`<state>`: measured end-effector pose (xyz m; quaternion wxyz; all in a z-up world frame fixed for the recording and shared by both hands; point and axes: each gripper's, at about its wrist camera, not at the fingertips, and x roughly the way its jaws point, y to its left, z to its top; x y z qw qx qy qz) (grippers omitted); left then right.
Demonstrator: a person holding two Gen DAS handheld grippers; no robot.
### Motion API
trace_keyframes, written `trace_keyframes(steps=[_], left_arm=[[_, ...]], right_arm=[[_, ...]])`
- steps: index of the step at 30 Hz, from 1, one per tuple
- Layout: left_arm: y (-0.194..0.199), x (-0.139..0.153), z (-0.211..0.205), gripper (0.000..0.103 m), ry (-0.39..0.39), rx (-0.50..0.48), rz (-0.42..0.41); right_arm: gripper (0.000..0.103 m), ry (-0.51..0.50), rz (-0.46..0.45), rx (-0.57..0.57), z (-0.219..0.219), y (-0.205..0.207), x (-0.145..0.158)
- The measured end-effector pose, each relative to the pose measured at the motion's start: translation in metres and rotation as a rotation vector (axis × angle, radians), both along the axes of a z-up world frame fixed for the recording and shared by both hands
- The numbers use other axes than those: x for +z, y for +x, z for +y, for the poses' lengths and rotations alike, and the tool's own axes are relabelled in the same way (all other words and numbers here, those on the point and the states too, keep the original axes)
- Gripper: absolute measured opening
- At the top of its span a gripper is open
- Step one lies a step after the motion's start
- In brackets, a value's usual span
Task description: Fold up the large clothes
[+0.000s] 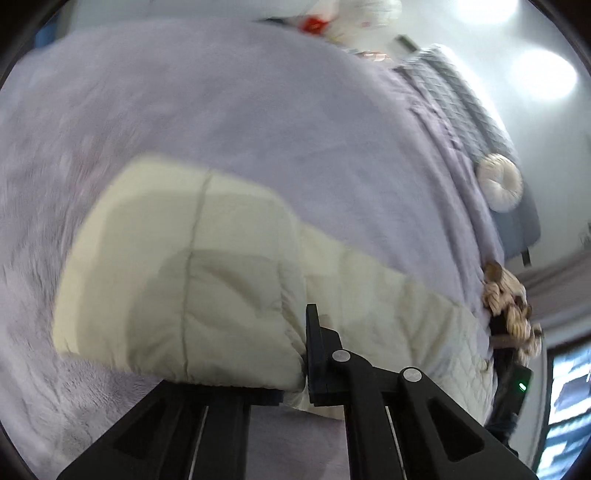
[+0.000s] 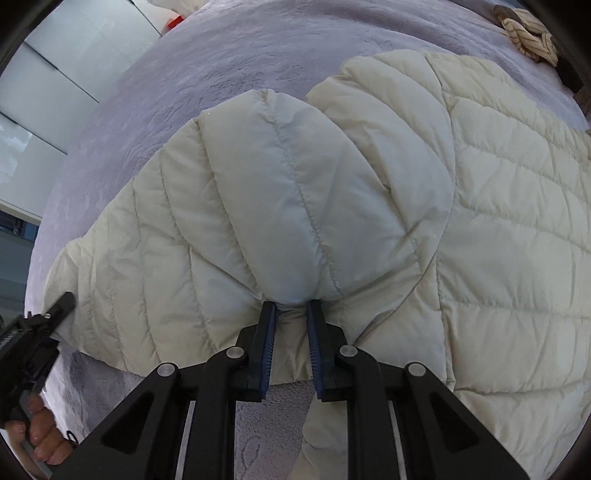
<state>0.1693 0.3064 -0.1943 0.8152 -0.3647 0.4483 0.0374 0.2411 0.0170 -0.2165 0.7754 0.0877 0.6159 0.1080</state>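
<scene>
**Both grippers pinch the puffy jacket on the bed**

Right up close in the right wrist view, the right gripper (image 2: pixel 291 308) has its two black fingers w/ blue pads squeezed on a bunched bit of the cream quilted jacket (image 2: pixel 369 206). The cloth puffs up in a fat fold just past the tips. No gap shows btwn pads and cloth.

Low at the left of that view, the left gripper (image 2: pixel 55 306) touches the jacket's left edge, and a hand (image 2: pixel 40 435) holds its grip below.

Close up in the left wrist view, the left gripper (image 1: pixel 306 354) is shut on the jacket's (image 1: pixel 207 280) edge. Only one finger shows well; the other hides under the cloth. This view is blurry.

A bit farther, the jacket lies spread flat on a soft purple-grey blanket (image 2: pixel 221 66) that covers the bed. Part of it folds over itself near the middle.

Far off at the bed's edge sits a striped cloth bundle (image 1: pixel 513 314). Farther still is a round white pillow (image 1: pixel 500 181) next to a grey knit pillow (image 1: pixel 458 92). Smth red (image 1: pixel 314 25) and white lies at the far end.
</scene>
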Motion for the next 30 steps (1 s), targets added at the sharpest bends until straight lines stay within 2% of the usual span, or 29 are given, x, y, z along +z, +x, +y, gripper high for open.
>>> trace_keyframes(steps=[2,6,10,12,15,20,24,27,30], left_arm=[[0.005,0.022,-0.013,0.009,0.039,-0.057,-0.057],[0.014,0.064,-0.044,0.009,0.062,-0.155,-0.156],[0.024,0.102,-0.091,0.009,0.071,-0.266,-0.239],[0.036,0.115,-0.125,0.009,0.079,-0.329,-0.265],[0.046,0.125,-0.181,0.009,0.104,-0.433,-0.272],[0.053,0.121,-0.288,0.009,0.154,-0.630,-0.272],[0.049,0.100,-0.364,0.009,0.217,-0.774,-0.233],[0.043,0.074,-0.424,0.009,0.323,-0.883,-0.184],[0.036,0.052,-0.461,0.009,0.420,-0.970,-0.146]], right_arm=[[0.019,0.012,-0.003,-0.005,-0.004,-0.002,-0.001],[0.019,0.045,0.001,-0.010,-0.015,-0.006,0.000],[0.019,0.188,0.083,-0.053,-0.047,-0.003,0.013],[0.019,0.235,0.078,-0.072,-0.072,-0.009,0.028],[0.019,0.186,0.036,-0.092,-0.113,-0.027,0.049],[0.019,0.106,-0.002,-0.212,-0.223,-0.071,0.073],[0.019,0.082,-0.004,-0.318,-0.301,-0.107,0.078],[0.019,0.075,0.008,-0.379,-0.338,-0.126,0.076],[0.019,0.076,0.019,-0.427,-0.372,-0.147,0.075]])
